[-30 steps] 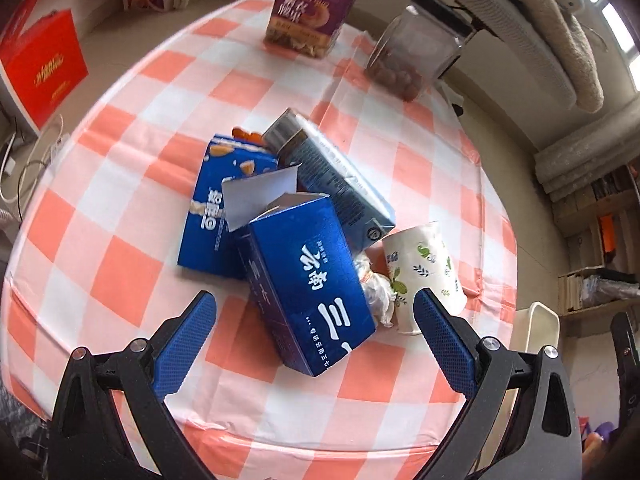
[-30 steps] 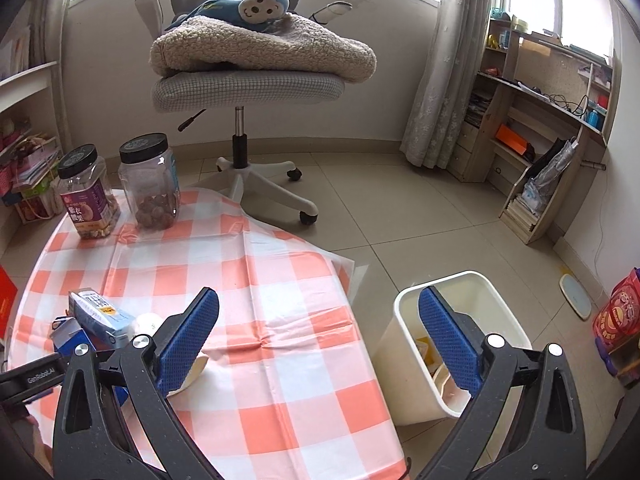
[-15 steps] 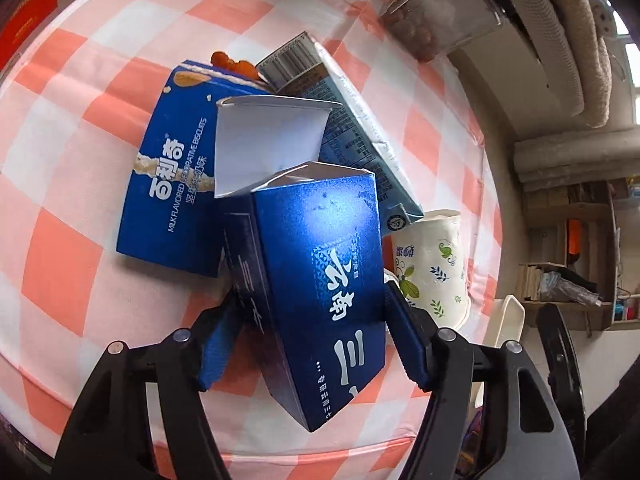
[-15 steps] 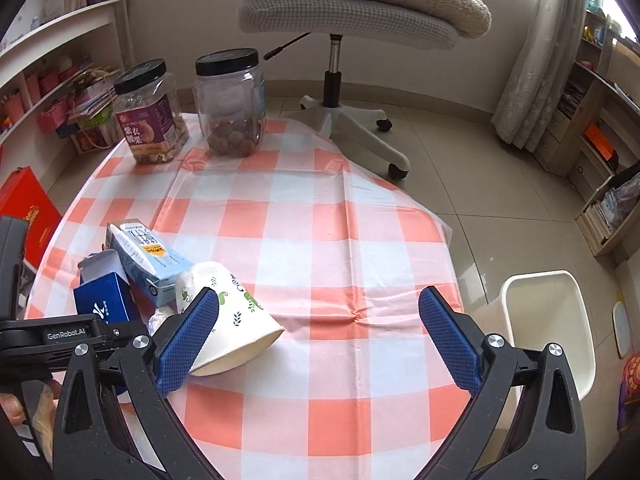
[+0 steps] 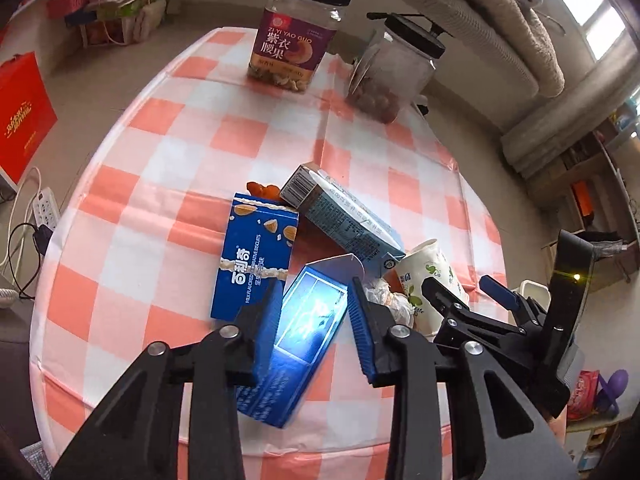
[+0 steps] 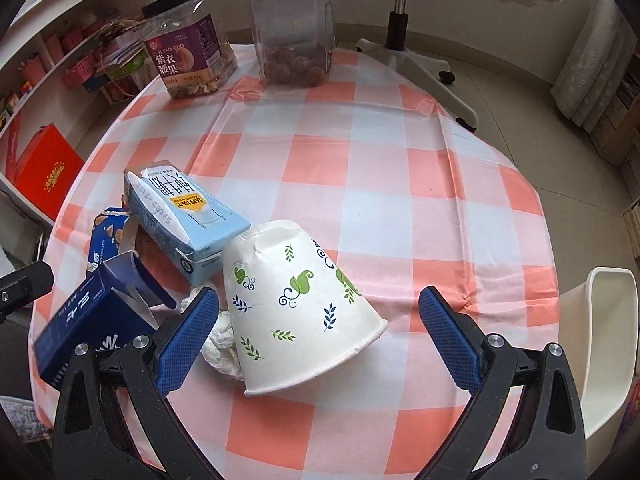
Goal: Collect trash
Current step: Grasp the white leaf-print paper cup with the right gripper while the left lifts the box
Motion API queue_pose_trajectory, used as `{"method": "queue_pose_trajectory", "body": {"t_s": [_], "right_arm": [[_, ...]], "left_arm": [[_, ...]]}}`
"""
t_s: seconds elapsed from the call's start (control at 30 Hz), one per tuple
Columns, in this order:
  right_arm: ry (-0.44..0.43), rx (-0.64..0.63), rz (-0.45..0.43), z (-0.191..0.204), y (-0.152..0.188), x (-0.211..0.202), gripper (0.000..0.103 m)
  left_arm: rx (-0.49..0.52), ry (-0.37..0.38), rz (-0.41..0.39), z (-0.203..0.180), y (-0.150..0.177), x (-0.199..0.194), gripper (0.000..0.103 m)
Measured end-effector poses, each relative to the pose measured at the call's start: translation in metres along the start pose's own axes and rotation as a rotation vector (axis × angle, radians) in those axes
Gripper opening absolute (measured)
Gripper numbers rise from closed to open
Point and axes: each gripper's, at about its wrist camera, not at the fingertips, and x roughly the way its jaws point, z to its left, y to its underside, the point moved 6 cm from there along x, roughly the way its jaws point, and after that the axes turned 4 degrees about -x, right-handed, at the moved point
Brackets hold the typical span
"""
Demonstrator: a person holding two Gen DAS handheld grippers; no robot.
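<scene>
The left gripper (image 5: 314, 320) is closing its jaws on the blue box (image 5: 308, 320). Only the right view is showing the right gripper (image 6: 318, 334), jaws spread wide around the paper cup (image 6: 300, 304), and the white bin (image 6: 600, 344).

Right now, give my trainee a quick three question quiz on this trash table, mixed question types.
1. True or false: the left tool has the dark blue box between its fingers.
2. How does the paper cup lie? A upright, B on its side, C stacked in another cup.
3. Fill in: the two jars have ____ lids.

Key: 1 true, and its jaws are closing. 2 B, between the open fingers of the right tool. 3 black.
</scene>
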Motion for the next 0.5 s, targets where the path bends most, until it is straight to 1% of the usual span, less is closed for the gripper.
{"method": "queue_pose_trajectory", "body": {"t_s": [0.1,0.13,0.17,0.2,0.23,0.3,0.33,0.43,0.5], "right_arm": [[-0.003,-0.002,0.021,0.003,0.002,0.008,0.096],[-0.003,-0.004,0.023,0.004,0.003,0.009,0.096],[-0.004,-0.009,0.023,0.006,0.004,0.009,0.096],[-0.002,-0.015,0.023,0.006,0.003,0.009,0.096],[0.004,-0.022,0.022,0.007,0.003,0.009,0.096],[0.010,-0.029,0.020,0.006,0.002,0.010,0.096],[0.006,-0.028,0.021,0.005,0.002,0.011,0.096],[-0.004,0.001,0.026,-0.001,0.001,0.015,0.096],[-0.016,0.021,0.031,-0.006,-0.001,0.019,0.096]], "left_arm": [[0.041,-0.040,0.064,0.004,0.003,0.011,0.030],[0.035,-0.046,0.083,0.006,0.006,0.015,0.033],[0.024,-0.048,0.108,0.009,0.008,0.018,0.048],[0.021,-0.051,0.142,0.012,0.011,0.023,0.070],[0.022,-0.048,0.174,0.013,0.015,0.027,0.075],[0.027,-0.040,0.206,0.013,0.019,0.028,0.076],[0.047,-0.038,0.211,0.010,0.021,0.027,0.076],[0.163,-0.071,0.221,-0.001,0.029,0.025,0.076],[0.227,-0.083,0.247,-0.006,0.038,0.028,0.076]]}}
